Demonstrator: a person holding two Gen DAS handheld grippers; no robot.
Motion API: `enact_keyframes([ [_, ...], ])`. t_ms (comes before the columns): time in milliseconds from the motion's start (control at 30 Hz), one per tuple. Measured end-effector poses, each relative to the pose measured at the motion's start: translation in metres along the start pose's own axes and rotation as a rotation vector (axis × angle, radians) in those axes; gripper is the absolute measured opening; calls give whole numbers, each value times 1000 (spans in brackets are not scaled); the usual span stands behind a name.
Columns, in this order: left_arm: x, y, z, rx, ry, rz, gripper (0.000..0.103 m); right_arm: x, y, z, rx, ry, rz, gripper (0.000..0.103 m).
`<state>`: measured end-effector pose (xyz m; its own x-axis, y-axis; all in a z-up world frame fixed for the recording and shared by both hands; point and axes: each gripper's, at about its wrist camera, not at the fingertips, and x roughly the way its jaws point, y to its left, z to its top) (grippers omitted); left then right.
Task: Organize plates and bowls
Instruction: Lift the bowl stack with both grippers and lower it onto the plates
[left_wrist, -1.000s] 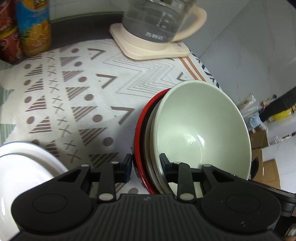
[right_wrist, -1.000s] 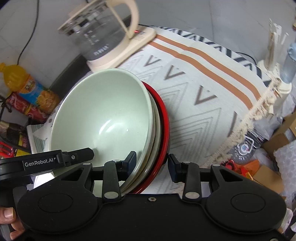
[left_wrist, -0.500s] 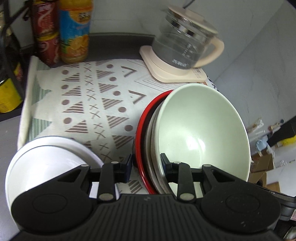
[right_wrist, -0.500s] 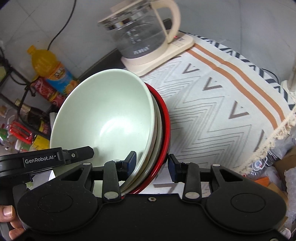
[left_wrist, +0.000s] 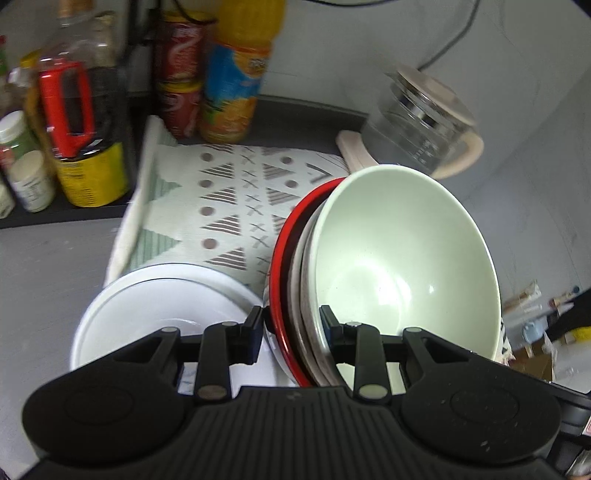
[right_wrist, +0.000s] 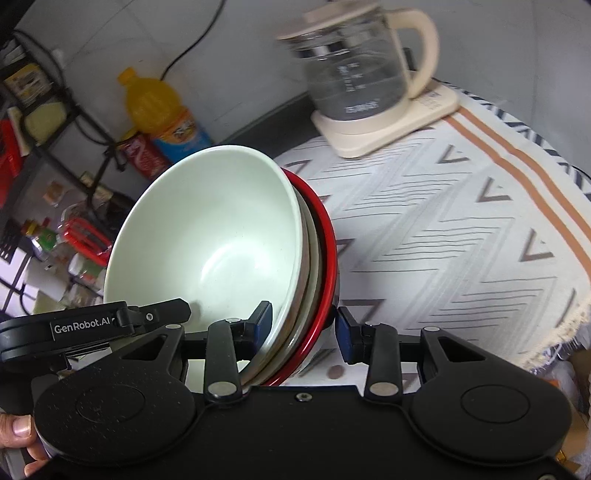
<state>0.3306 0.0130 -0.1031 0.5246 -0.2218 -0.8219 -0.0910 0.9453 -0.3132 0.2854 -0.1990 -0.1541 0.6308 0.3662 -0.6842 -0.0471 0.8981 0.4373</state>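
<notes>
A pale green bowl (left_wrist: 402, 258) is nested in a stack with grey-white dishes and a red-rimmed dish (left_wrist: 277, 269) outermost. My left gripper (left_wrist: 291, 328) is shut on one edge of the stack. My right gripper (right_wrist: 304, 326) is shut on the opposite edge, where the green bowl (right_wrist: 221, 236) and red rim (right_wrist: 328, 254) show. Both hold the stack tilted above the patterned cloth (left_wrist: 229, 206). A white plate (left_wrist: 155, 314) lies on the cloth, lower left of the stack in the left wrist view.
A glass kettle (right_wrist: 362, 81) on a cream base stands at the cloth's far side. An orange juice bottle (left_wrist: 236, 77), red cans (left_wrist: 181, 74) and several jars and bottles (left_wrist: 74, 122) line the back left. The cloth's fringed edge (right_wrist: 554, 325) hangs at the right.
Both grippers have lifted the stack and tilted back, so more of the back wall and shelf shows. The white plate has come more fully into the left wrist view.
</notes>
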Motion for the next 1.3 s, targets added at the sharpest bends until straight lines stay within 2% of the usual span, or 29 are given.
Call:
enact_keyframes([
  [367, -33, 46, -18, -125, -51, 74, 30, 10, 46, -2, -110, 39, 87, 36],
  [733, -45, 91, -38, -231, -48, 131, 30, 29, 85, -18, -205, 120, 139, 36],
  [1033, -36, 116, -51, -293, -1, 139, 30, 48, 104, -32, -259, 194, 127, 36],
  [1300, -19, 126, -55, -314, 49, 124, 30, 63, 104, -39, -280, 243, 93, 36],
])
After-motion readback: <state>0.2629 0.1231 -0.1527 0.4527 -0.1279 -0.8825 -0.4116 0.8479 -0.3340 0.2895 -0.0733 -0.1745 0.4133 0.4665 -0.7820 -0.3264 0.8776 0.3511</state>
